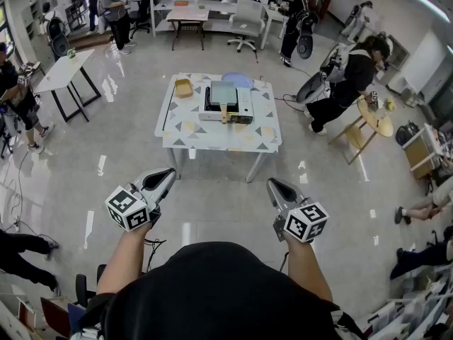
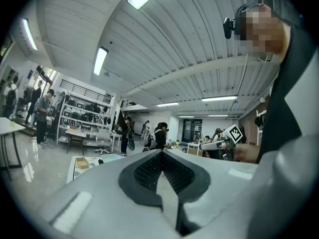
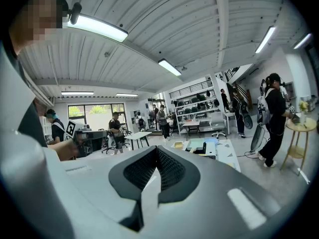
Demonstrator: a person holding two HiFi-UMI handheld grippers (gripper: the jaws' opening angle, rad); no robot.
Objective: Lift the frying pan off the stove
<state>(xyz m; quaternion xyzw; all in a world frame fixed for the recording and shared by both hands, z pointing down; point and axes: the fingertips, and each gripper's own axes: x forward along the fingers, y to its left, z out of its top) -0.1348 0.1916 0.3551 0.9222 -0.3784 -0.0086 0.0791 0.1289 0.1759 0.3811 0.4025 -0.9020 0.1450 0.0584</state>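
— Your left gripper (image 1: 170, 171) sits near left, jaws pressed together with nothing between them.
— Your right gripper (image 1: 272, 183), near right, is likewise closed and empty. Your left forearm (image 1: 126, 261) and right forearm (image 1: 308, 268) reach forward, tips pointing far.

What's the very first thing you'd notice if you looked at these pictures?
At the bottom of the head view, the left tongs and right tongs jump out, each shut, empty, and wearing a black-and-white marker cube. Straight ahead stands a white table with triangle patterns, carrying a square grey frying pan on a silver portable stove.
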